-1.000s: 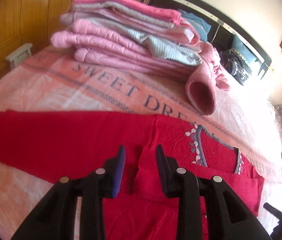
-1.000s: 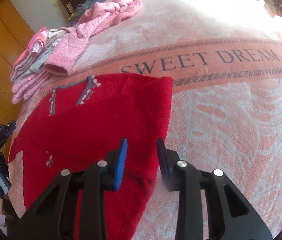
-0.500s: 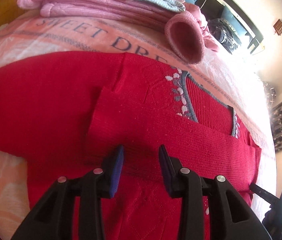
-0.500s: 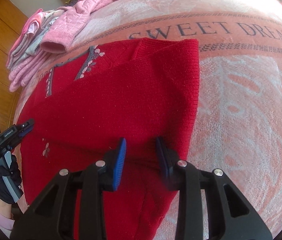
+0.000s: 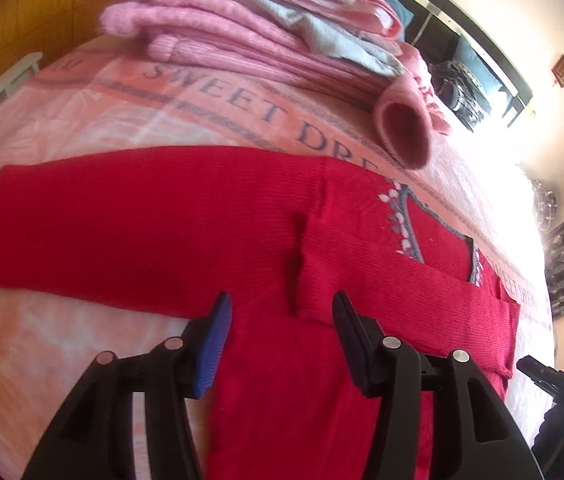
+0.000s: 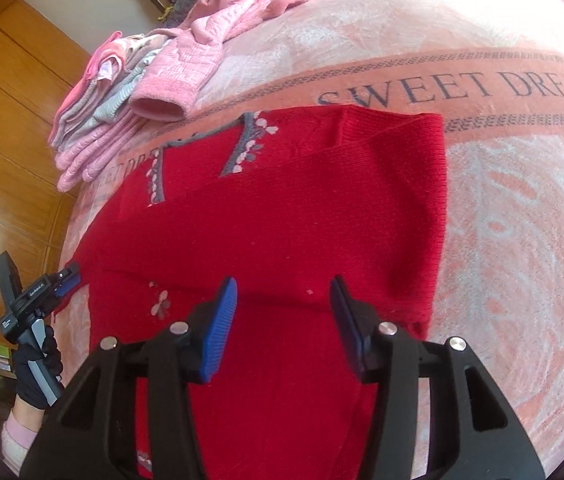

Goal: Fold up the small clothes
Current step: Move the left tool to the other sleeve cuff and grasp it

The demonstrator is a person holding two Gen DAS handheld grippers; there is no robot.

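A red knit sweater [image 5: 202,232] with grey, flower-trimmed neckline lies flat on the bed. One sleeve stretches out to the left; the other is folded across the chest, its cuff [image 5: 309,276] near the middle. My left gripper [image 5: 282,320] hovers open just above the sweater's body, below that cuff. In the right wrist view the same sweater [image 6: 301,216] fills the middle, and my right gripper [image 6: 283,304] stands open over the lower edge of the folded sleeve. Neither gripper holds cloth. The left gripper [image 6: 64,280] shows at the sweater's left edge, in a gloved hand.
A stack of folded pink and grey clothes [image 5: 242,36] sits behind the sweater. A loose pink jacket sleeve [image 5: 405,128] drapes off it toward the neckline. The pink "SWEET DREAM" blanket [image 6: 521,200] covers the bed. A dark headboard [image 5: 481,40] and wooden wardrobe [image 6: 2,120] bound it.
Both grippers opened wider and drew back from the sweater. The left view lifted, so the outstretched sleeve and the folded stack show again.
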